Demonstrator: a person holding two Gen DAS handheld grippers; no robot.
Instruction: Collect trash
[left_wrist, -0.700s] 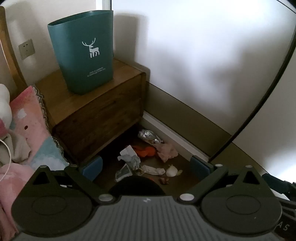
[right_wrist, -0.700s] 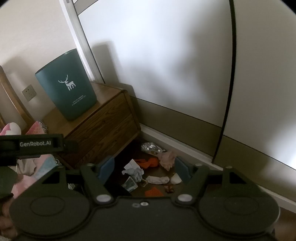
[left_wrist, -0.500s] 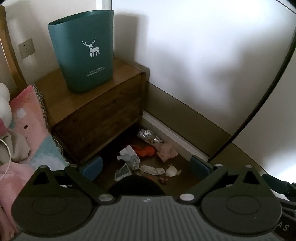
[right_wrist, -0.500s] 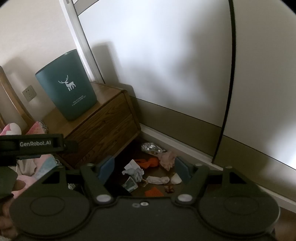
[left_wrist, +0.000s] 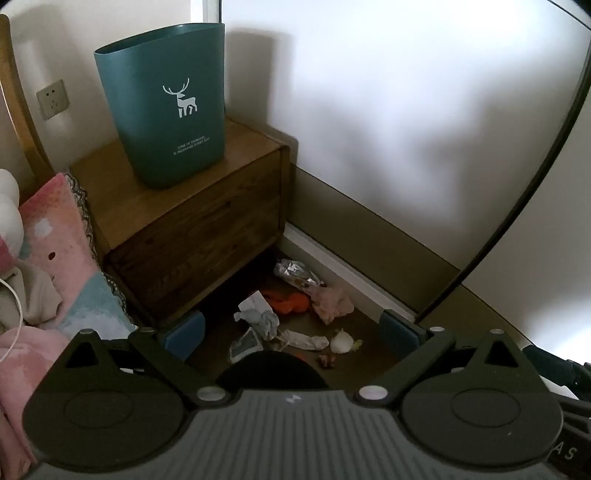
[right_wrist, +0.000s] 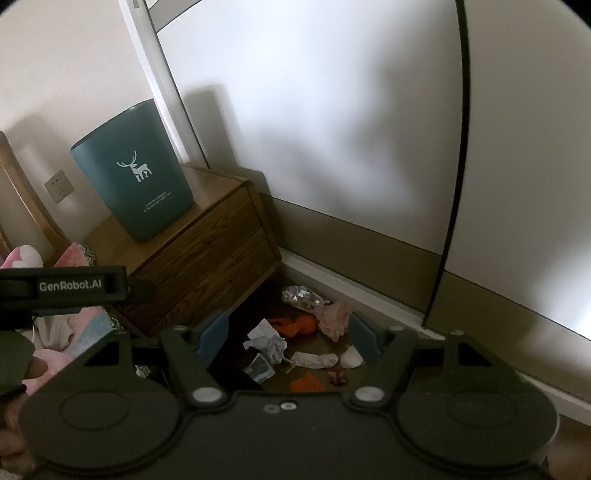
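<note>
Left wrist view: nothing collected yet; litter pile (left_wrist: 291, 317) lies on floor by nightstand (left_wrist: 192, 221), bin (left_wrist: 162, 122) atop it; both grippers (left_wrist: 291, 328) (right_wrist: 288, 336) wide, empty.

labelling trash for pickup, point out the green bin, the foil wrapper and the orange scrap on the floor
green bin (left_wrist: 162, 110), left wrist view, front wall beside the deer print
foil wrapper (left_wrist: 293, 271), left wrist view, middle of the crinkled foil
orange scrap (left_wrist: 290, 302), left wrist view, centre of the orange heap

The small white lettering on the teal bin (left_wrist: 162, 110) is too fine to be read. The bin's inside is hidden by its wall. An orange scrap (right_wrist: 306, 384) is partly covered by the right gripper's body. The pink bedding (left_wrist: 55, 258) is cut off at the left edge.
</note>
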